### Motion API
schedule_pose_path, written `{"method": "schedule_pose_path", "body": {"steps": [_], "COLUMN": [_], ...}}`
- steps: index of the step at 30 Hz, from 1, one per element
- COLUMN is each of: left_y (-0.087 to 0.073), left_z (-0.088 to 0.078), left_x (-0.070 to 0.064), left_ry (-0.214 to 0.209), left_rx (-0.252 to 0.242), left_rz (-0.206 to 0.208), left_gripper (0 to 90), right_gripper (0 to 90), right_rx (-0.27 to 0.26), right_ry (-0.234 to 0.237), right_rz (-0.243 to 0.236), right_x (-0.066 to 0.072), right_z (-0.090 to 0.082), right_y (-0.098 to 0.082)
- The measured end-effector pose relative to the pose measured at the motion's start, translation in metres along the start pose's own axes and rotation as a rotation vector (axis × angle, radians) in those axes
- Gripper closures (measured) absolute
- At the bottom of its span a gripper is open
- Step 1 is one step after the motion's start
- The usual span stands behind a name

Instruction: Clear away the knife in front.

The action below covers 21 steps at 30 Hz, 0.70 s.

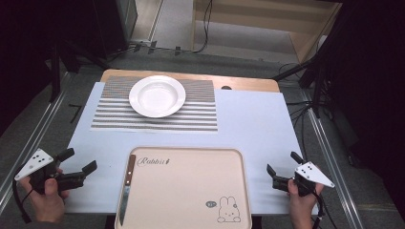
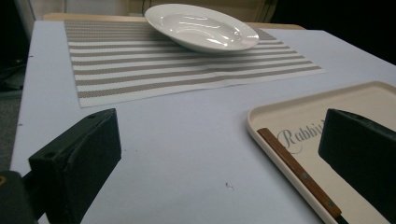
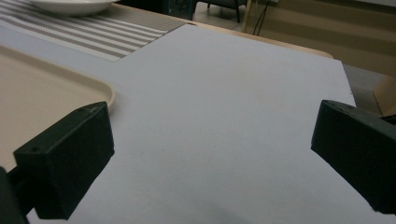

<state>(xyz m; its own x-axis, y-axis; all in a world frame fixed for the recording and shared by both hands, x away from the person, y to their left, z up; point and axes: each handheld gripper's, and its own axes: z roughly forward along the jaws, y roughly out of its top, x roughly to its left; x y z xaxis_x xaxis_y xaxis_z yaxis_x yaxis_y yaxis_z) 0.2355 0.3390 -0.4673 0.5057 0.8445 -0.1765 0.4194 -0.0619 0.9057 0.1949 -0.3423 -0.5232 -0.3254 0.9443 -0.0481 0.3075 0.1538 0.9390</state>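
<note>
Lying along the left edge of the beige rectangular plastic tray (image 1: pixel 191 191), a wooden-handled knife (image 1: pixel 126 189) is its sole content; the white round ceramic plate (image 1: pixel 157 96) holds nothing; left claw (image 1: pixel 78 162) and right claw (image 1: pixel 283 164) both gape, gripping nothing.

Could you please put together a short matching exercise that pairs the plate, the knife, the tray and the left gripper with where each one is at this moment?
Things:
1. white plate
2. knife
3. tray
4. left gripper

Places:
A. along the left edge of the tray, wooden handle pointing away from the person
B. on the near middle of the table, rabbit drawing at its near right corner
C. on the striped placemat at the far side of the table
D. held open left of the tray, grasping nothing

Pairs: 1-C, 2-A, 3-B, 4-D
</note>
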Motion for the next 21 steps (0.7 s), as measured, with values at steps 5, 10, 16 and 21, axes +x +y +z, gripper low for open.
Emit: {"method": "schedule_pose_path", "body": {"steps": [5, 10, 16, 21], "left_y": [-0.002, -0.006, -0.009, -0.013], "left_z": [-0.003, -0.004, -0.001, 0.003], "left_x": [0.007, 0.013, 0.016, 0.014], "left_ry": [0.011, 0.026, 0.044, 0.031], "left_rx": [-0.003, 0.001, 0.004, 0.006], "left_rz": [-0.005, -0.017, -0.032, -0.025], "left_gripper": [0.0, 0.0, 0.0, 0.0], "right_gripper": [0.0, 0.0, 0.0, 0.0], "right_rx": [0.000, 0.000, 0.000, 0.000], "right_ry": [0.000, 0.001, 0.000, 0.000], "right_rz": [0.000, 0.000, -0.003, -0.002], "right_x": [0.000, 0.000, 0.000, 0.000], "right_z": [0.000, 0.000, 0.000, 0.000], "right_y": [0.000, 0.000, 0.000, 0.000]}}
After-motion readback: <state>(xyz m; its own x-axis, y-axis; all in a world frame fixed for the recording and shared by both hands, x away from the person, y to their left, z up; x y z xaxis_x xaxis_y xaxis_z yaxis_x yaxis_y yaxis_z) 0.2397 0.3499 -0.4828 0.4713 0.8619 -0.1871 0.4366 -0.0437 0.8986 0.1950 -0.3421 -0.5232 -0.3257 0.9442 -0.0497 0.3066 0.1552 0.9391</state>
